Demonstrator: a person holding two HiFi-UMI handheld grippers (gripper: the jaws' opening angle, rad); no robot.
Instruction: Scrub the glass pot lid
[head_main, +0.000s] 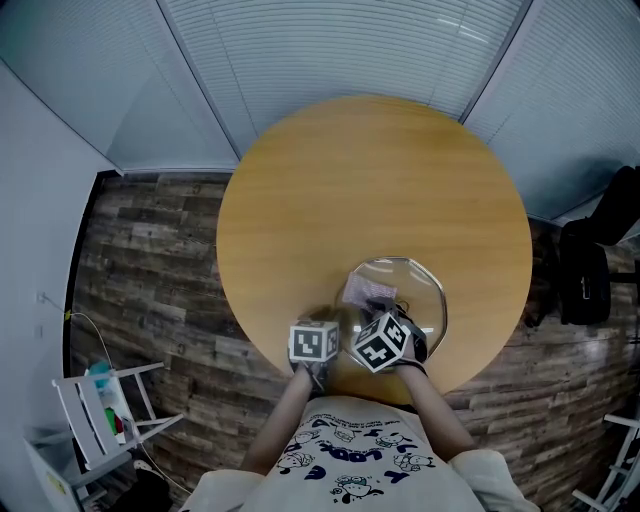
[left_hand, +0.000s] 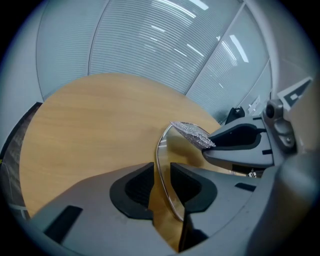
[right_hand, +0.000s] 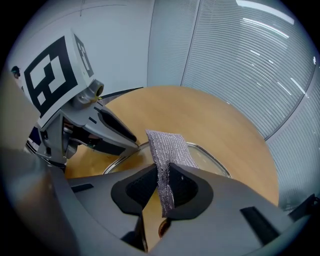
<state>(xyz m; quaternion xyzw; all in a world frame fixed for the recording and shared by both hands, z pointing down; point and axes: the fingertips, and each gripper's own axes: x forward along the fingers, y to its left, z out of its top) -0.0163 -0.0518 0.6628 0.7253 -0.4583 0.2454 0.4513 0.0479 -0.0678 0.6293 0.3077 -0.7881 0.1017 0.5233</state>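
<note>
Left gripper (left_hand: 162, 187) clamps the one glass lid (left_hand: 158, 152); right gripper (right_hand: 164, 188) pinches the one mesh scrubber (right_hand: 168, 149)

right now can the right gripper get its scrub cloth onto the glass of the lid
Probably yes: the right gripper grips the scrub cloth just above the glass lid, and the left gripper clamps only the near rim, leaving the glass free.

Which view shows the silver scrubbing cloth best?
Right gripper view: the scrubbing cloth sits at the centre with its weave clear, pinched in the right gripper's jaws. The left gripper view shows it only edge-on. The head view shows just a small pale patch over the glass lid.
</note>
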